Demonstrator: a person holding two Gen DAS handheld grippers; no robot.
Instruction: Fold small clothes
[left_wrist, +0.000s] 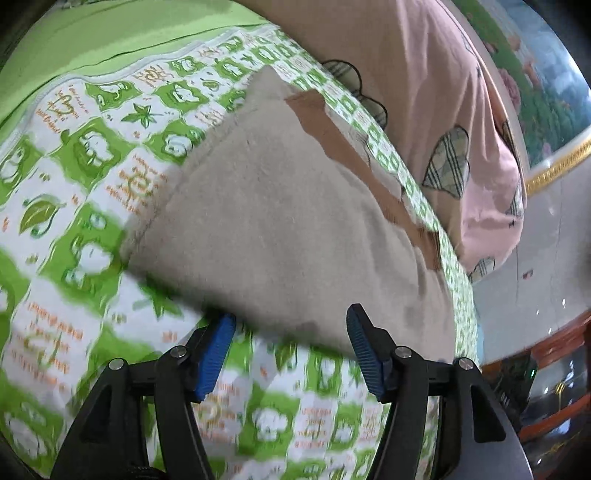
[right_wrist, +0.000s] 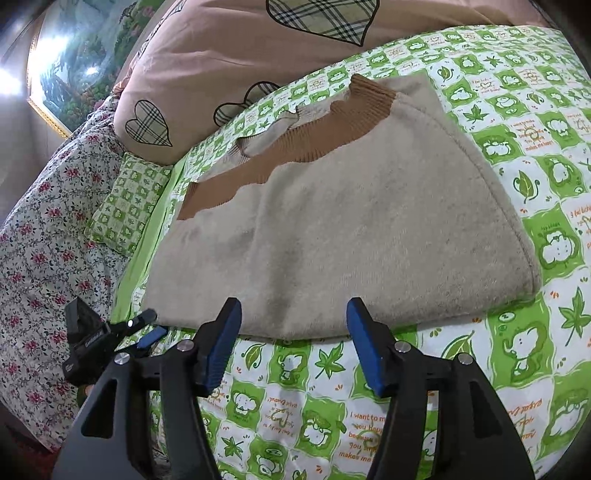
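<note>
A beige knit sweater (right_wrist: 332, 229) with brown ribbed trim (right_wrist: 332, 129) lies folded on the green-and-white printed bedsheet (right_wrist: 535, 184). My right gripper (right_wrist: 293, 304) stands open at the sweater's near folded edge, and its blue pads do not press the cloth. In the left wrist view the same sweater (left_wrist: 280, 221) fills the middle. My left gripper (left_wrist: 291, 314) is open at its near edge too, with nothing pinched. The left gripper (right_wrist: 150, 328) also shows at the sweater's left corner in the right wrist view.
A pink quilt with plaid hearts (right_wrist: 229, 55) is bunched behind the sweater. A floral blanket (right_wrist: 48, 240) and a small green-print pillow (right_wrist: 125, 206) lie at the left. A gold-framed painting (right_wrist: 74, 62) hangs beyond. Dark wooden furniture (left_wrist: 546, 369) stands past the bed's edge.
</note>
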